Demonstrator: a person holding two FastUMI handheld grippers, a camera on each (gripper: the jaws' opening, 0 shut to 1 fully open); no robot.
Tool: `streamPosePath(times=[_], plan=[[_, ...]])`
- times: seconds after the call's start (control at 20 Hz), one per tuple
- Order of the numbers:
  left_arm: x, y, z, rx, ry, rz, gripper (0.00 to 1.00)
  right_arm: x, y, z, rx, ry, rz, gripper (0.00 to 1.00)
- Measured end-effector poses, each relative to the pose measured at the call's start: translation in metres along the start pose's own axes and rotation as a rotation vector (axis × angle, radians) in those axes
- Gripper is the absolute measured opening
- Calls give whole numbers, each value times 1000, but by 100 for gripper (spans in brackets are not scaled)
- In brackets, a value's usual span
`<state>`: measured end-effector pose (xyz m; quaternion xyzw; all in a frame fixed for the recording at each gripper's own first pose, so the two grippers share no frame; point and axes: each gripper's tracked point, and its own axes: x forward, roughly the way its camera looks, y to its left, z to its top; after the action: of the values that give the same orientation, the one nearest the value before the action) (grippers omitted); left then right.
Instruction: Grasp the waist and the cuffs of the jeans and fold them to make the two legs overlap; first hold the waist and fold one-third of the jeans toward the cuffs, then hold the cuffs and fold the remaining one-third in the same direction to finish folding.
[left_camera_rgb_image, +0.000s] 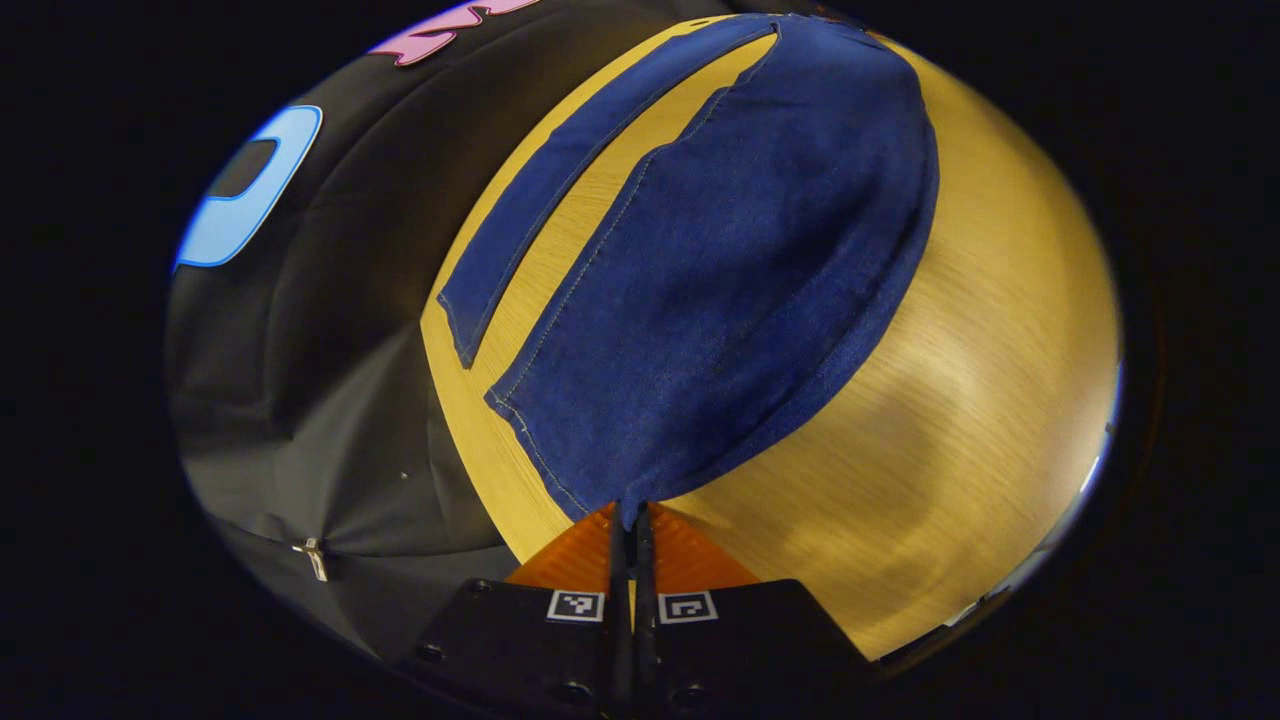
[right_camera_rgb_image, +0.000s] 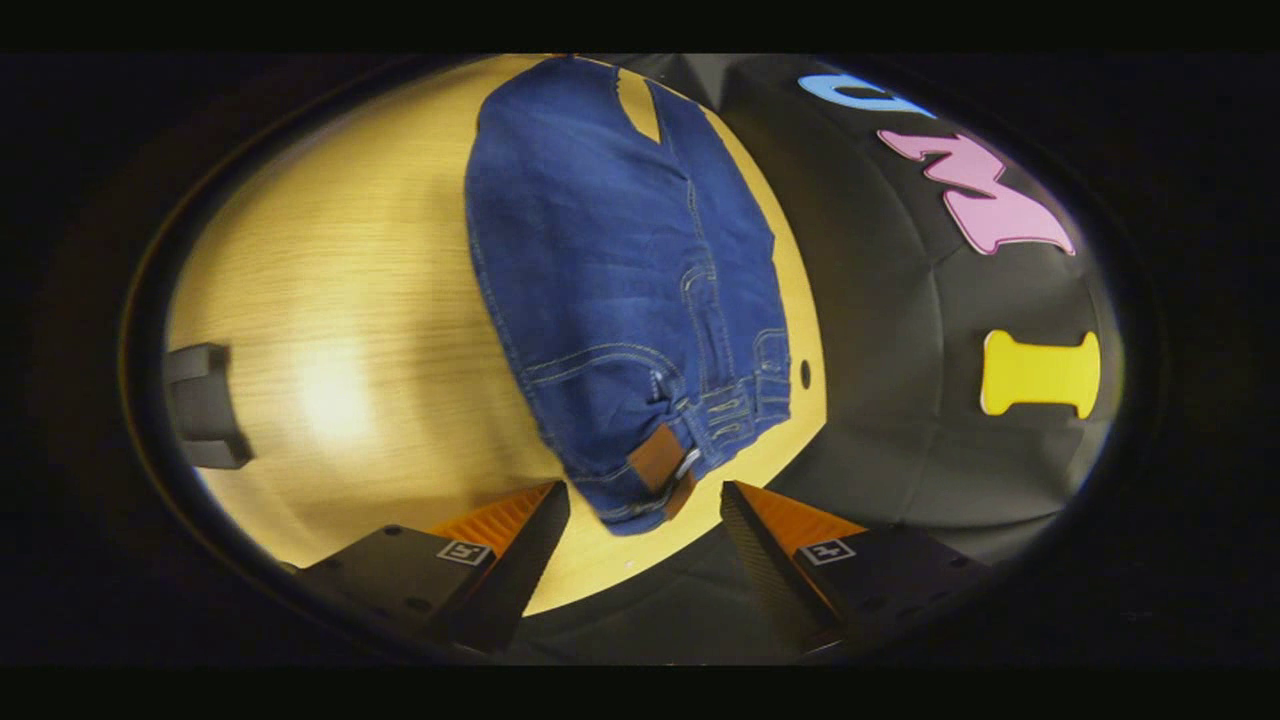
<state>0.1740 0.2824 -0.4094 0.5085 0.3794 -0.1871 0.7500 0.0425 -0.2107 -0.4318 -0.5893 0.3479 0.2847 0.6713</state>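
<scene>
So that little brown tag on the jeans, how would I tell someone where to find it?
Start at the wooden table and find the blue jeans spread on it. Follow them to the waist end nearest the open right gripper. There, on the waistband beside the belt loops, sits the brown patch, the one tan rectangle on otherwise blue denim.

Both views look closely down at the jeans (left_camera_rgb_image: 720, 300) from opposite ends.

Booth is dim, light from overhead. Glare patches on the wood table (left_camera_rgb_image: 960, 400), incl. a bright spot left of the jeans (right_camera_rgb_image: 620, 300) in the right gripper view. Strong fisheye bending at edges; rims soft, possibly slight motion blur. Denim stitching fairly sharp.
</scene>
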Motion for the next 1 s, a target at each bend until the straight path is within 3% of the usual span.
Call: streamPosePath(times=[0.15, 0.3, 0.4, 0.45, 0.5, 0.55, 0.6, 0.75, 0.8, 0.9, 1.0], plan=[[-1, 0, 0, -30, 4, 17, 5, 19, -5, 5, -6, -10, -7, 93], [0, 2, 0, -51, 6, 40, 5, 33, -10, 11, 3, 4, -10, 72], [0, 3, 2, -53, 9, 48, 5, 38, -3, 10, 8, 19, 13, 57], [1, 3, 1, -57, 13, 49, 6, 31, -1, 10, 1, 24, 18, 44], [1, 3, 1, -64, 17, 46, 5, 37, 0, 10, -8, 18, 19, 22], [1, 3, 1, -69, 22, 42, 6, 34, 0, 11, -14, 16, 21, 26], [1, 3, 1, -75, 27, 32, 6, 29, 4, 11, -9, 16, 47, 10], [-1, 1, 4, -71, 44, -53, 6, 12, 21, 7, 29, 10, 150, 12], [-3, -1, 7, -118, 51, -101, 6, 4, 20, 7, 14, 4, 159, 2], [-12, 4, 19, -251, 52, -182, 6, -7, 7, 11, 11, -3, 161, 8], [-20, 20, 28, -349, 39, -203, 6, -12, -12, 15, 70, -14, 153, 8]])
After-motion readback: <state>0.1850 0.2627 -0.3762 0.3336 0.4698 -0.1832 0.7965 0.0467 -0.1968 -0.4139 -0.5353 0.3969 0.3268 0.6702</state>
